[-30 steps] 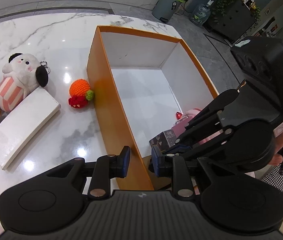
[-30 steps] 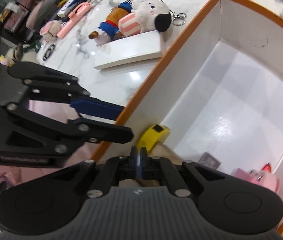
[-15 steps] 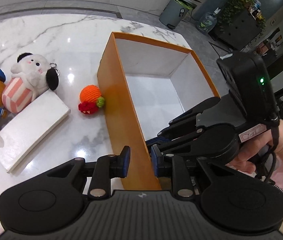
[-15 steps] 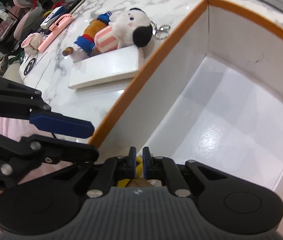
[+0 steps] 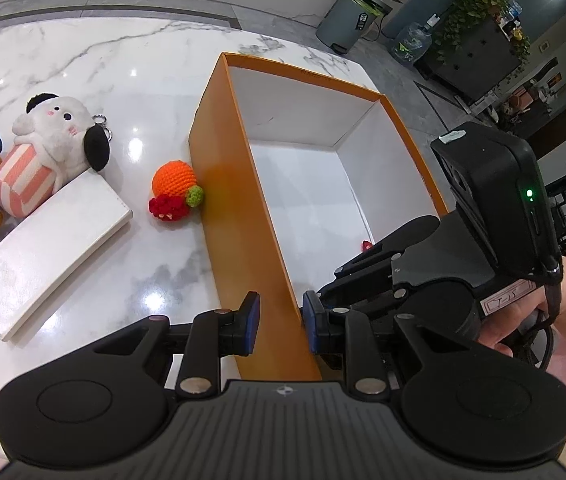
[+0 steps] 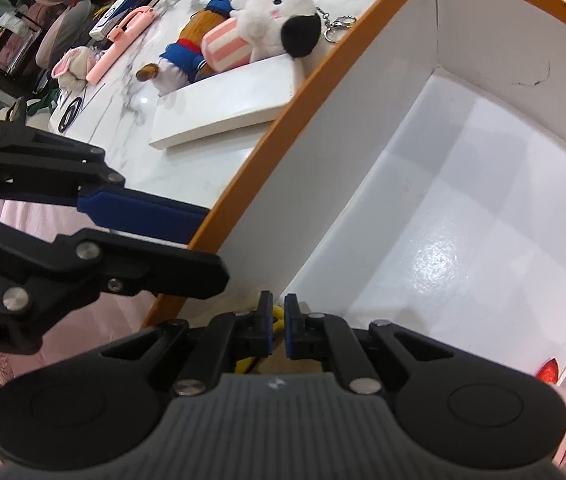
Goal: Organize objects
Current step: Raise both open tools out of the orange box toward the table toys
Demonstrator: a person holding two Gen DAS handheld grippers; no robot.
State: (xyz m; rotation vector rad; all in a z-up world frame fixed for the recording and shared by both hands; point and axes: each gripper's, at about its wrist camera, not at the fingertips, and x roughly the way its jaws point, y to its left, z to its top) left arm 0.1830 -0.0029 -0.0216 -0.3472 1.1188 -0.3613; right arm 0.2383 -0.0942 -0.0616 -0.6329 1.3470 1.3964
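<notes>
Orange box sits on the marble table, mostly bare inside. Left gripper straddles its near wall, pads clamped on the wall, steadying it. Right gripper is down in the box's near corner, jaws nearly shut on something yellow; can't tell what. Step looks like placing an item inside. Next: release, lift clear, fetch the crochet orange toy touching the box's outer wall, or the plush dog.

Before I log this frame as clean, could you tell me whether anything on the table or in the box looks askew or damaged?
The white plush dog lies tipped over, leaning on the corner of the flat white slab, which sits crooked to the orange box. The box's far inner wall carries a thin dark scratch. Nothing looks spilled.
</notes>
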